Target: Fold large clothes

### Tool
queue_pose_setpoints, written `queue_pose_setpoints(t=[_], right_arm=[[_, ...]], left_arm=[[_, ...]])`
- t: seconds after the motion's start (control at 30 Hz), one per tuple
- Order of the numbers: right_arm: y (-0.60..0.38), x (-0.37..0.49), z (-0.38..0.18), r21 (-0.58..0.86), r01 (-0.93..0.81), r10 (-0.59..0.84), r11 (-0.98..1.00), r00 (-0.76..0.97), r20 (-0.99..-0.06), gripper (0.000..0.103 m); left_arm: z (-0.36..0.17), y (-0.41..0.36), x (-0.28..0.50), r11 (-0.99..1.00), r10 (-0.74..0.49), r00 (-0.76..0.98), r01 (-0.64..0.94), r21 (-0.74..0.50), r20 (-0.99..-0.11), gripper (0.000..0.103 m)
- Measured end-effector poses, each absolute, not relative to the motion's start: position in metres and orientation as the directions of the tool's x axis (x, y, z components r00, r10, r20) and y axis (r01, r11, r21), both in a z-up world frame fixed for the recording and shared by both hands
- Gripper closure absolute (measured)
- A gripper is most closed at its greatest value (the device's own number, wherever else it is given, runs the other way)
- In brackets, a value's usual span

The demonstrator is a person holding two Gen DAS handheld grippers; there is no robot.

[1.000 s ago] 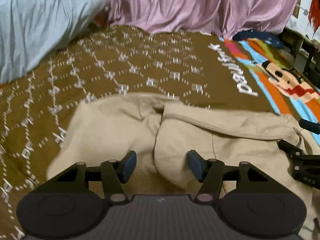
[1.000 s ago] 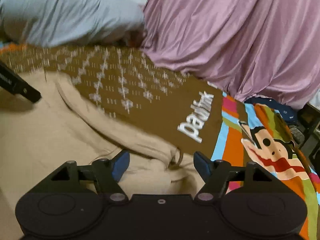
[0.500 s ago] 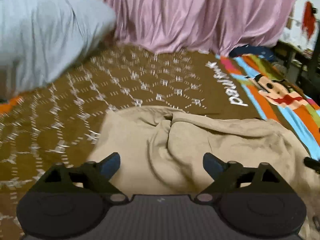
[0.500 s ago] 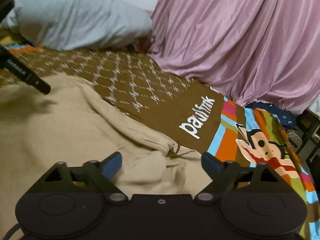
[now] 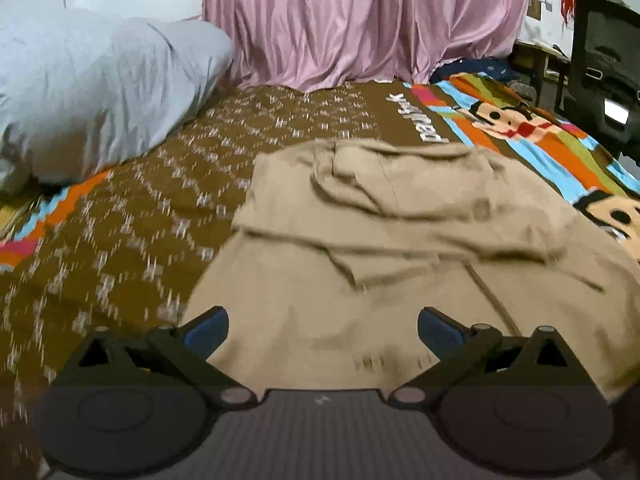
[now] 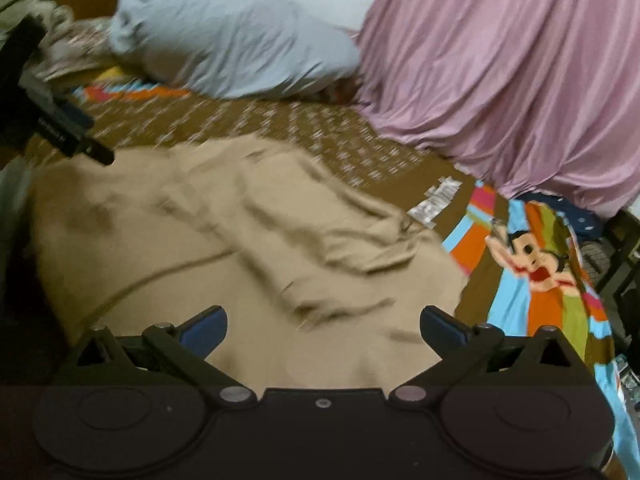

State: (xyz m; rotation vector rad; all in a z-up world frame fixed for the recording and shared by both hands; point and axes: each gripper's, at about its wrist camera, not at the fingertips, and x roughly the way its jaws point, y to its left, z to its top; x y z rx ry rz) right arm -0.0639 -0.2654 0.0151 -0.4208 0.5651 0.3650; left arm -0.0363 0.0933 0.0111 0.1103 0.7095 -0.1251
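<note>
Beige cotton hooded garment [image 5: 400, 240], lying on brown patterned bedspread [image 5: 160, 200], partly folded and rumpled, further folds judged outstanding; left tongs [image 5: 323, 326] and right tongs [image 6: 323, 325] opening wide, both empty.

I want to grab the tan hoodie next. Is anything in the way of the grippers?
Nothing visible is. The tan hoodie lies bare on the bedspread, right ahead of the left gripper and right gripper, whose jaws are opening with nothing pinched between them.
</note>
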Motion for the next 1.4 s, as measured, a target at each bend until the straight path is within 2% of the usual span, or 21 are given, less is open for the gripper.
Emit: queue_pose_setpoints(t=[0.1, 0.23, 0.37, 0.5, 0.6, 0.67, 0.77, 0.83, 0.9, 1.07, 1.13, 1.2, 1.27, 1.33, 1.4], right_arm=[[-0.257, -0.093, 0.003, -0.282, -0.514, 0.223, 0.810, 0.715, -0.662, 0.001], [-0.245, -0.117, -0.021, -0.426, -0.573, 0.133, 0.701, 0.691, -0.710, 0.001], [-0.247, -0.112, -0.042, -0.394, -0.603, 0.080, 0.694, 0.608, -0.790, 0.001], [-0.251, -0.104, -0.057, -0.380, -0.603, 0.044, 0.702, 0.568, -0.822, 0.001], [-0.253, -0.099, -0.060, -0.406, -0.575, 0.020, 0.711, 0.593, -0.805, 0.002], [-0.255, -0.099, -0.060, -0.445, -0.547, 0.001, 0.709, 0.632, -0.775, 0.013], [-0.256, -0.102, -0.050, -0.466, -0.528, 0.022, 0.710, 0.678, -0.735, 0.043], [-0.259, -0.101, -0.040, -0.450, -0.530, 0.067, 0.719, 0.697, -0.714, 0.075], [-0.261, -0.099, -0.025, -0.398, -0.532, 0.128, 0.747, 0.703, -0.699, 0.089], [-0.268, -0.073, 0.023, -0.243, -0.459, 0.226, 0.855, 0.750, -0.622, 0.094], [-0.274, -0.060, 0.042, -0.180, -0.421, 0.249, 0.889, 0.774, -0.582, 0.095], [-0.281, -0.050, 0.058, -0.136, -0.392, 0.261, 0.910, 0.797, -0.545, 0.096], [-0.284, -0.045, 0.067, -0.133, -0.373, 0.256, 0.918, 0.817, -0.517, 0.096], [-0.288, -0.043, 0.072, -0.155, -0.359, 0.241, 0.921, 0.833, -0.498, 0.096], [-0.292, -0.045, 0.072, -0.159, -0.342, 0.226, 0.926, 0.841, -0.492, 0.096]], left_arm=[[-0.001, 0.086, -0.060, 0.980, -0.095, 0.721, 0.187, 0.061, -0.686, 0.000], [-0.015, 0.074, -0.074, 0.969, -0.118, 0.685, 0.237, 0.067, -0.719, 0.000], [-0.018, 0.062, -0.076, 0.952, -0.120, 0.678, 0.287, 0.111, -0.725, 0.000], [-0.020, 0.055, -0.078, 0.935, -0.145, 0.672, 0.332, 0.121, -0.726, 0.000], [-0.021, 0.051, -0.082, 0.921, -0.182, 0.668, 0.372, 0.113, -0.721, 0.000], [-0.019, 0.049, -0.086, 0.908, -0.217, 0.669, 0.407, 0.105, -0.711, 0.000], [-0.016, 0.044, -0.093, 0.879, -0.279, 0.671, 0.466, 0.099, -0.687, 0.000], [-0.013, 0.039, -0.099, 0.858, -0.313, 0.672, 0.503, 0.102, -0.671, 0.000], [-0.012, 0.035, -0.103, 0.840, -0.337, 0.672, 0.531, 0.112, -0.659, 0.000], [-0.015, 0.023, -0.106, 0.826, -0.317, 0.677, 0.541, 0.157, -0.664, 0.000], [-0.018, 0.022, -0.101, 0.844, -0.254, 0.694, 0.499, 0.197, -0.673, 0.001], [-0.025, 0.024, -0.091, 0.870, -0.144, 0.709, 0.424, 0.253, -0.690, 0.009], [-0.029, 0.033, -0.079, 0.885, -0.040, 0.711, 0.351, 0.304, -0.702, 0.031], [-0.027, 0.050, -0.069, 0.903, 0.059, 0.724, 0.255, 0.346, -0.687, 0.039], [-0.020, 0.073, -0.061, 0.930, 0.093, 0.724, 0.183, 0.319, -0.683, 0.039]])
